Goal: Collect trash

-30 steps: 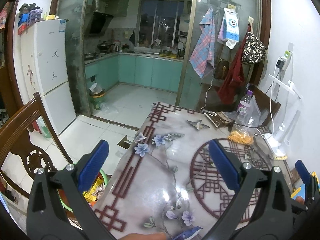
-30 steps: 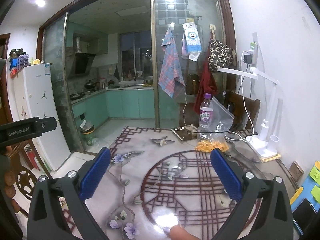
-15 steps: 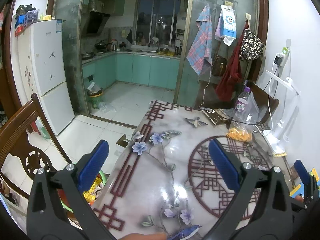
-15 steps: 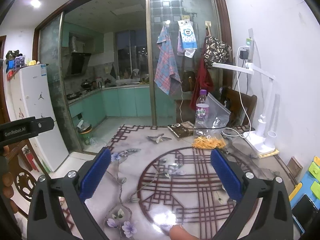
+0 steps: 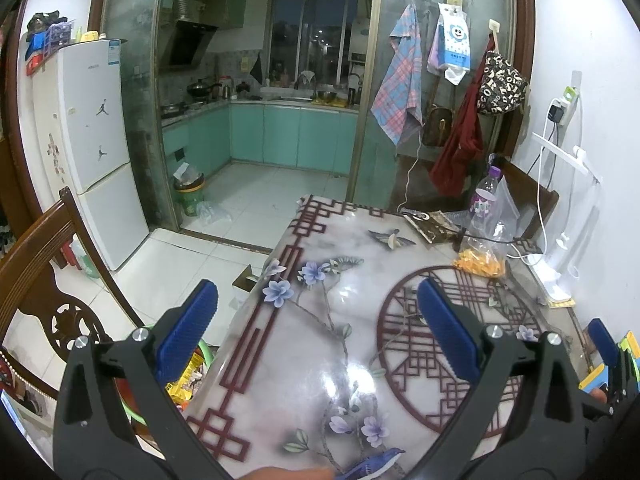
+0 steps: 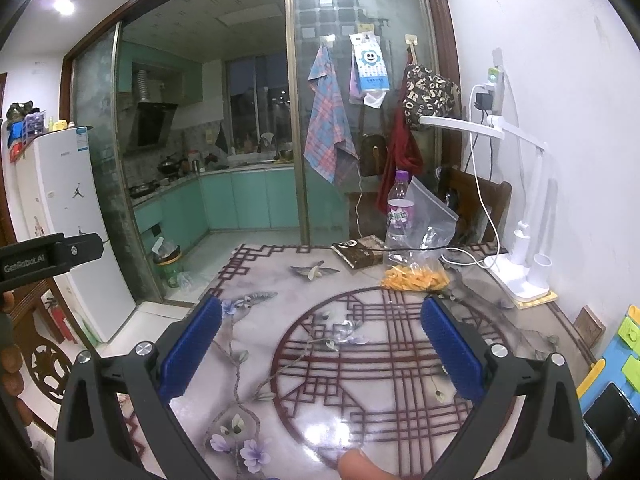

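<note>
Right wrist view: right gripper (image 6: 320, 356) and left gripper (image 5: 318, 330) both wide open, empty. Snack bag (image 6: 416, 276) well ahead of the jaws; approach low, straddle it.

Glossy table (image 6: 360, 412); clear plastic bottle (image 6: 397, 216); carved wood chair (image 5: 44, 280).
</note>
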Demonstrator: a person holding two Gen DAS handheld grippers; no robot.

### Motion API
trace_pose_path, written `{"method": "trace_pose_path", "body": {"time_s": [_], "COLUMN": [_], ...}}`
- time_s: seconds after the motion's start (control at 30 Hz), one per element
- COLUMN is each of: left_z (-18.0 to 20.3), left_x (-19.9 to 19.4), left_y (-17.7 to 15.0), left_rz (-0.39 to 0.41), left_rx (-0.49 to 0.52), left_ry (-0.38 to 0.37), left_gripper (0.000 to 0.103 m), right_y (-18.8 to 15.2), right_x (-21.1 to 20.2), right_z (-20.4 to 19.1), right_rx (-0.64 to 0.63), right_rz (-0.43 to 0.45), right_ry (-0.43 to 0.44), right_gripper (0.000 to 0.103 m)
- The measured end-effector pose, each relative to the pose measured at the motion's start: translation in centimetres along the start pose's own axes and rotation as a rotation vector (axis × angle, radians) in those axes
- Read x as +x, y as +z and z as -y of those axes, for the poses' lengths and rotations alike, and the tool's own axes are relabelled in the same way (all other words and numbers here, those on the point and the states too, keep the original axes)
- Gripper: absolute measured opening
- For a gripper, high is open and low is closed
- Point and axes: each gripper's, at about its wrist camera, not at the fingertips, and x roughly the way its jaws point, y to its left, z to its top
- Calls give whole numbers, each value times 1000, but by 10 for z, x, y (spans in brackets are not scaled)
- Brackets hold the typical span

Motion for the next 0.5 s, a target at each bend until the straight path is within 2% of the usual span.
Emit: {"method": "trace_pose_path", "body": {"time_s": [0.5], "left_z": [14], "left_x": [17], "left_y": [-5], "left_rz": [-50], "left_rx": [18], "left_ry": [-28], "left_gripper": [98], "right_y": [-6], "right_x": [12], "right_z": [11], "right_rx": [15], "right_rz": [-36], "right_ry": [-8], "right_gripper": [97]}}
